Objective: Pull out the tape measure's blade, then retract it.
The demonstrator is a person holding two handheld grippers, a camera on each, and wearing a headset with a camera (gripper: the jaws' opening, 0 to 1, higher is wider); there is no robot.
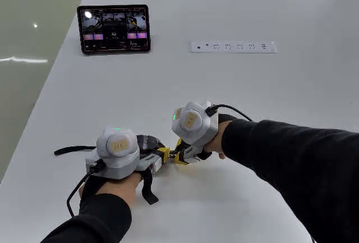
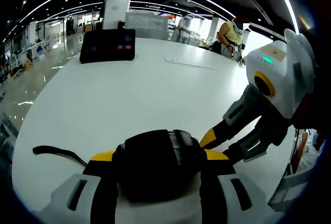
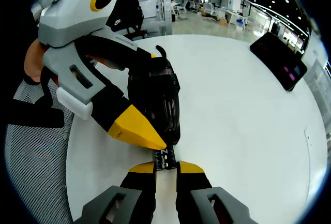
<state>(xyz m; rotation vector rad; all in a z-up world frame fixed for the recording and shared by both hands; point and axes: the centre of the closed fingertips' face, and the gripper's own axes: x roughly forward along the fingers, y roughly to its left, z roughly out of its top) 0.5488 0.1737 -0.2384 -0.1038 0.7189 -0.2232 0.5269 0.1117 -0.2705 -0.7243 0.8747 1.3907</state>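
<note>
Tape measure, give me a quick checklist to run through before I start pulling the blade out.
1. Case held: the left gripper has both jaws closed around the tape measure case. Ok.
2. Blade gripped: the right gripper pinches the blade just outside the case mouth. Ok.
3. Blade lock released: the lock cannot be made out. Cannot tell.
4. Strap out of the way: it lies on the table on the far side of the case from the blade. Ok.
5. Tablet and power strip out of the way: both sit at the far end of the table. Ok.
</note>
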